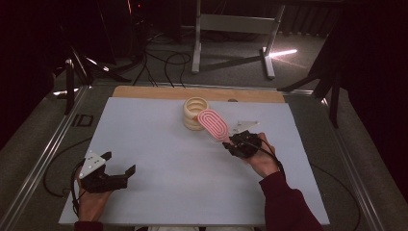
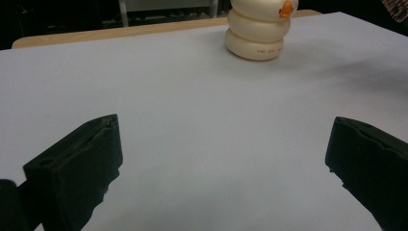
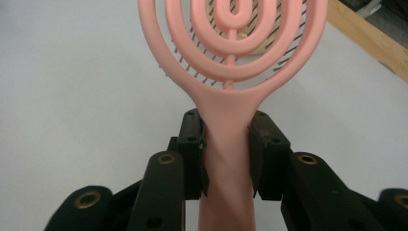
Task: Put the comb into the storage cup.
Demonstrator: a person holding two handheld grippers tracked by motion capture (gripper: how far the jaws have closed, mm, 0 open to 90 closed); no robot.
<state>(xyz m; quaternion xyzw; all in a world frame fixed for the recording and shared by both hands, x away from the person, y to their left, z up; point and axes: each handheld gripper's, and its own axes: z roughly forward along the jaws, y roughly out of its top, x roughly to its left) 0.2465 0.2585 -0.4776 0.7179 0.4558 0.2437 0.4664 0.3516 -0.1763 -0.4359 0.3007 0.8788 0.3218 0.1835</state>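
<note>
Nearest the camera, the left gripper rests at the white table's near left, jaws spread with nothing between them. At right, the right gripper pinches the handle of a pink hairbrush, whose head partly hides the cream ringed holder. Small print on the holder is unreadable.

Lab/recording rig: dark room, table under a white sheet in metal rails, cables across grey carpet, tripod legs, metal stand behind.
</note>
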